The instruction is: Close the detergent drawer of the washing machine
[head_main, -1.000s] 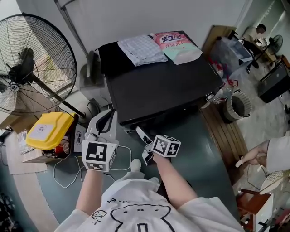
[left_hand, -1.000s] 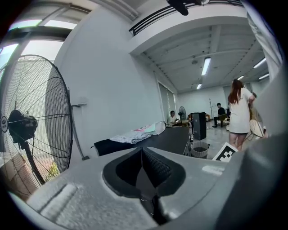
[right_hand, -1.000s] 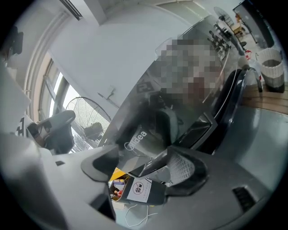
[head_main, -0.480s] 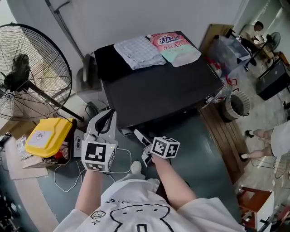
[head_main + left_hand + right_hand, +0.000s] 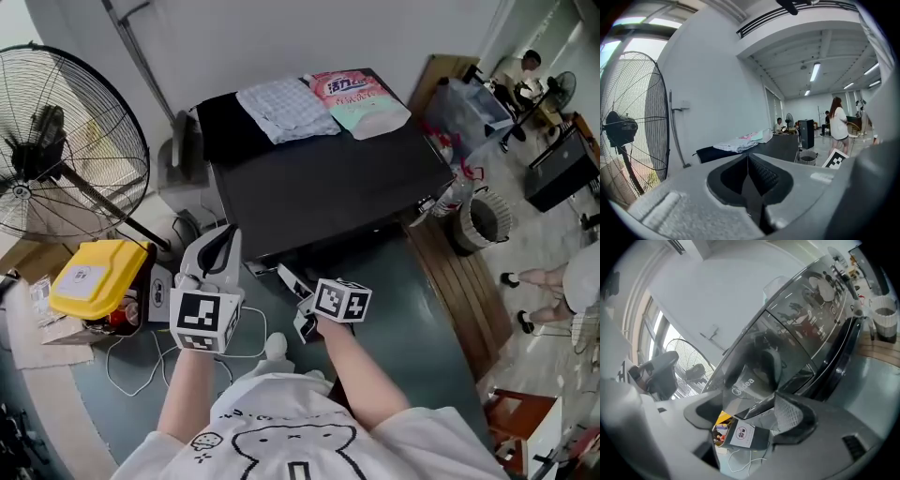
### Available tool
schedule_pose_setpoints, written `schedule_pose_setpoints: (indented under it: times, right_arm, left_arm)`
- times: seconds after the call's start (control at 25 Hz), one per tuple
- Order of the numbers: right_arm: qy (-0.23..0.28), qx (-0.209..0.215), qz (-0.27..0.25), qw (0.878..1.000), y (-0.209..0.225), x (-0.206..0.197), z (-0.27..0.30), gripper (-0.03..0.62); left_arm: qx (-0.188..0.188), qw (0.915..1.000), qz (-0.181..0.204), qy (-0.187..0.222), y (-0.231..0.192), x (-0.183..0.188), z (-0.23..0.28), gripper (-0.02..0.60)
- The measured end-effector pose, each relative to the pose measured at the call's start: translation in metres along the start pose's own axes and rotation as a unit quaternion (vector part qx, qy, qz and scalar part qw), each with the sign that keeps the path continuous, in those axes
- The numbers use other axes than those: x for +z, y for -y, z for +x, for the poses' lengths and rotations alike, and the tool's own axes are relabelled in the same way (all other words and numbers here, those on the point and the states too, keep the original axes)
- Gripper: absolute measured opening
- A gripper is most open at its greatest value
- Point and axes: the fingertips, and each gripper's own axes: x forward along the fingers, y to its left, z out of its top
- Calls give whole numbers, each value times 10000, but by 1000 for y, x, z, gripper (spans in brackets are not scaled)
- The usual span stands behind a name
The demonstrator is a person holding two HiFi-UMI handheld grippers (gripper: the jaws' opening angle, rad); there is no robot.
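The black washing machine (image 5: 328, 187) stands ahead of me, its glossy front (image 5: 806, 329) filling the right gripper view. Its detergent drawer (image 5: 289, 277) sticks out from the front's upper left. My right gripper (image 5: 302, 302) is at the drawer's end. In the right gripper view its jaws (image 5: 745, 416) stand open on either side of the drawer's logo panel (image 5: 750, 385); whether the pads touch it I cannot tell. A white sticker (image 5: 740, 434) shows on the drawer's body below. My left gripper (image 5: 217, 246) hangs left of the drawer, shut (image 5: 749, 161) and empty.
A folded cloth (image 5: 272, 105) and a pink detergent bag (image 5: 361, 98) lie on the machine's top. A big floor fan (image 5: 56, 141) and a yellow box (image 5: 89, 274) stand at the left, with cables (image 5: 141, 352) on the floor. A bin (image 5: 483, 220) and wooden boards (image 5: 459, 281) are at the right.
Both grippers have stayed almost where they were. My head has shifted a little, and a person at the far right has walked on.
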Motion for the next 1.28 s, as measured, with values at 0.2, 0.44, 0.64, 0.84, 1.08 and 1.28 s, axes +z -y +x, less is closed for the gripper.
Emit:
schedule_pose_setpoints:
  times: [0.2, 0.44, 0.64, 0.84, 1.08, 1.28]
  right_arm:
    - [-70, -13, -356, 9993, -13, 14, -20, 341]
    - [-135, 41, -760, 9970, -35, 27, -42, 341]
    - [-46, -55, -1051, 9944, -53, 34, -67, 339]
    - [216, 11, -1255, 9919, -72, 43, -105, 339]
    - [741, 253, -1499, 9856, -103, 62, -149, 336]
    - [1071, 354, -1969, 9739, -130, 74, -179, 292]
  left_arm:
    - [267, 9995, -87, 143, -4, 11, -19, 17]
    - [514, 9983, -72, 266, -3, 19, -46, 17]
    - [619, 9973, 8, 393, 4, 32, -67, 17]
    - [714, 9958, 145, 557, 14, 43, -89, 17]
    - [771, 9944, 246, 683, 28, 56, -113, 17]
    - [826, 9924, 356, 836, 41, 72, -132, 17]
